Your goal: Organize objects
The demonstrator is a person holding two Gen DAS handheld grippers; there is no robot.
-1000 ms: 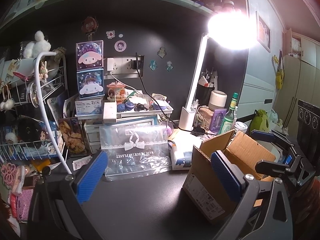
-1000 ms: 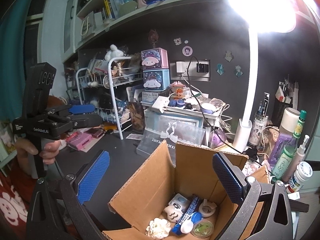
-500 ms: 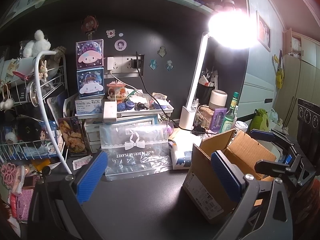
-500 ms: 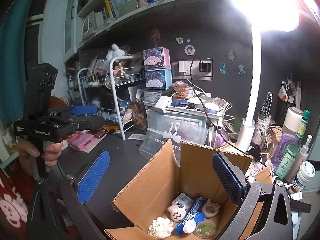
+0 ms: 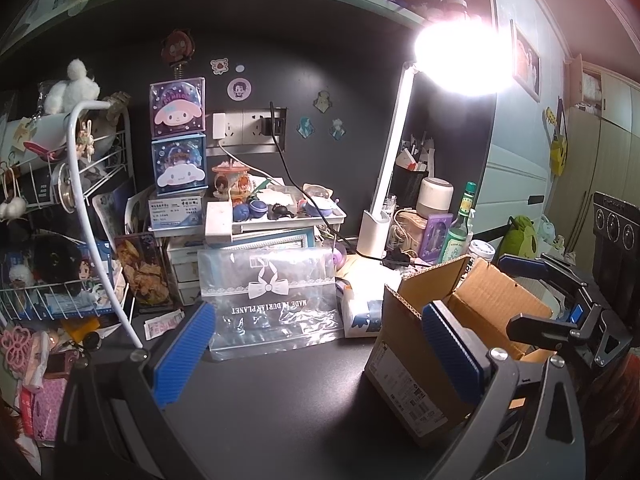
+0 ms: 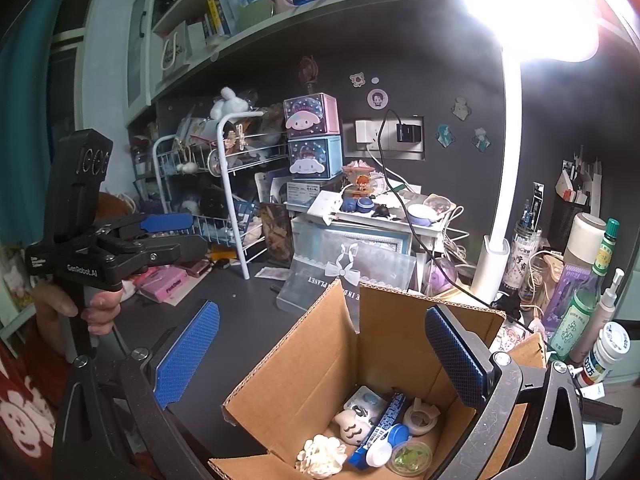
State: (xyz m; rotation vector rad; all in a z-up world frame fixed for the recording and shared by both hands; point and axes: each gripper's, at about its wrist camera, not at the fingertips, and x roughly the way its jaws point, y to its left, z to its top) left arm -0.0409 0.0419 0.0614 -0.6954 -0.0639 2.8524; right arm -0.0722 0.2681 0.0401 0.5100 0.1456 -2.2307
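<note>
An open cardboard box (image 6: 320, 360) stands on the dark desk (image 5: 280, 400). In it lie a white fluffy ball (image 6: 320, 454), a blue tube (image 6: 382, 426), a tape roll (image 6: 420, 420), a green-lidded pot (image 6: 410, 456) and a white case (image 6: 362, 402). My right gripper (image 6: 322, 356) hovers open over the box with nothing between its blue pads (image 6: 188, 354). My left gripper (image 5: 318, 354) is open and empty above the desk, left of the box (image 5: 416, 364). A clear bow-printed bag (image 5: 272, 300) leans behind it. A hand (image 6: 96, 308) holds the left gripper (image 6: 196, 234).
A white wire rack (image 5: 60, 280) and pink packs (image 6: 168, 286) crowd the left. Character boxes (image 5: 178, 140) and a cluttered tray (image 5: 280, 212) stand at the back. A lamp (image 5: 372, 232), bottles (image 6: 580, 300) and cables sit to the right.
Both grippers stay open and almost still; the right wrist view only wobbles slightly over the box.
</note>
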